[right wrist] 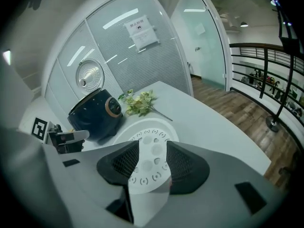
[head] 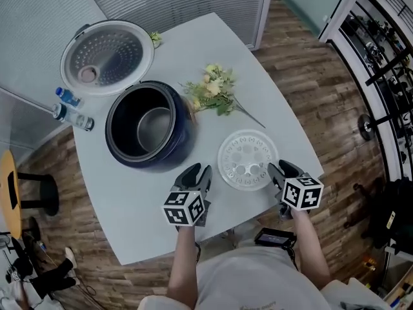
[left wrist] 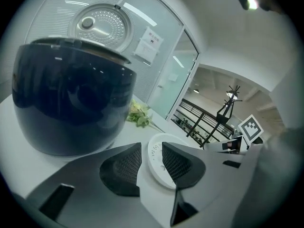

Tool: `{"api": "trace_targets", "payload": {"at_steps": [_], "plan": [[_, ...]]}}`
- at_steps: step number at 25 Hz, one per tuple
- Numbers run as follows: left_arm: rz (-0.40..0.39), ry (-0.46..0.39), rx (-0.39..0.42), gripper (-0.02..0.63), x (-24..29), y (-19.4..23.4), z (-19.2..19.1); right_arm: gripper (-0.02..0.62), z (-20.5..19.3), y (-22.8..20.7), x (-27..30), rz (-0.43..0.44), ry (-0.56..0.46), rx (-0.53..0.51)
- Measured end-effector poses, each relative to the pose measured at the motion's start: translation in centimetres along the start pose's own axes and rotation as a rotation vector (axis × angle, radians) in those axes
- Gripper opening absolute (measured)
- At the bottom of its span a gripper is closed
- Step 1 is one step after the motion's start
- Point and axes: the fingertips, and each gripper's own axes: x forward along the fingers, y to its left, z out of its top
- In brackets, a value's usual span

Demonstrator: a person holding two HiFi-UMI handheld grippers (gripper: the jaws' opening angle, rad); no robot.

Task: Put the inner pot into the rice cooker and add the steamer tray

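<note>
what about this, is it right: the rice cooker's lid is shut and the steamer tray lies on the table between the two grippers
No: the head view shows the rice cooker's lid open. The steamer tray does lie on the table between the left gripper and the right gripper.

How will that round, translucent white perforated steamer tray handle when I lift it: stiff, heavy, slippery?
Probably light: the round translucent white steamer tray looks like thin plastic full of holes. It may flex slightly if pinched at one edge only. Its low, smooth rim lies flat on the white table, so it could slip out of a grip.
</note>
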Motion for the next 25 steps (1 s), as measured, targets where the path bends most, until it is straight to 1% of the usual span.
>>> {"api": "trace_targets", "payload": {"at_steps": [8,15,20,25], "plan": [[-0.022,0.099,-0.005,0.140,4.0,-1.5,-3.1,0.178,-1.8,-3.5,1.7,-0.035,0.056,0.018],[0.019,0.162,-0.016,0.140,6.7,-1.0,-4.9,0.178,-2.0,-4.5,3.6,-0.028,0.078,0.013],[0.058,0.189,-0.016,0.140,7.6,-0.4,-5.7,0.178,-2.3,-4.7,4.5,-0.045,0.103,-0.032],[0.073,0.207,-0.005,0.140,8.1,-0.6,-6.1,0.178,-2.7,-5.0,4.7,-0.050,0.113,-0.039]]}}
